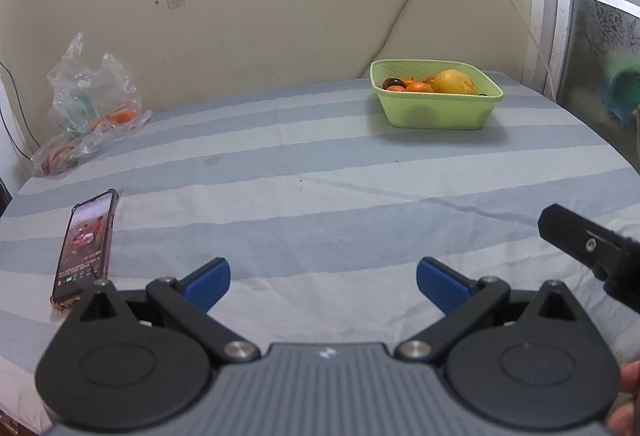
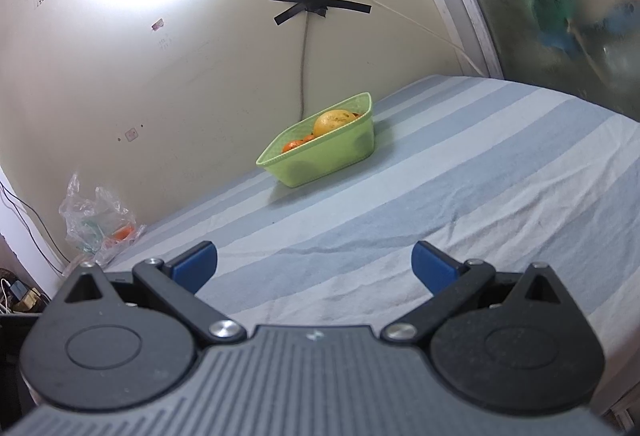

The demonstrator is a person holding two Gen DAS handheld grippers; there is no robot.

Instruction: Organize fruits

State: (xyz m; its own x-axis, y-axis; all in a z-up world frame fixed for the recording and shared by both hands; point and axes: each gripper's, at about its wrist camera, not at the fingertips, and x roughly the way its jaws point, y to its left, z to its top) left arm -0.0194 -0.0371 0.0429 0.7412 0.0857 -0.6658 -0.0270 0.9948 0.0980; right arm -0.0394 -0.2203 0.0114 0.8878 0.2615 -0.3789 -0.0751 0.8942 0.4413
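Note:
A light green basket (image 1: pixel 436 112) stands at the far right of the striped table, near the wall. It holds a large yellow fruit (image 1: pixel 454 82), several small oranges (image 1: pixel 418 87) and a dark fruit (image 1: pixel 392 82). The basket also shows in the right wrist view (image 2: pixel 320 160), with the yellow fruit (image 2: pixel 334 120) on top. My left gripper (image 1: pixel 323 282) is open and empty, low over the near table. My right gripper (image 2: pixel 314 264) is open and empty, well short of the basket. Part of the right gripper (image 1: pixel 580 240) shows at the right edge of the left wrist view.
A crumpled clear plastic bag (image 1: pixel 94 104) with an orange inside lies at the far left by the wall; it also shows in the right wrist view (image 2: pixel 100 220). A phone (image 1: pixel 86 244) with a lit screen lies at the near left. Cables hang on the wall behind the basket.

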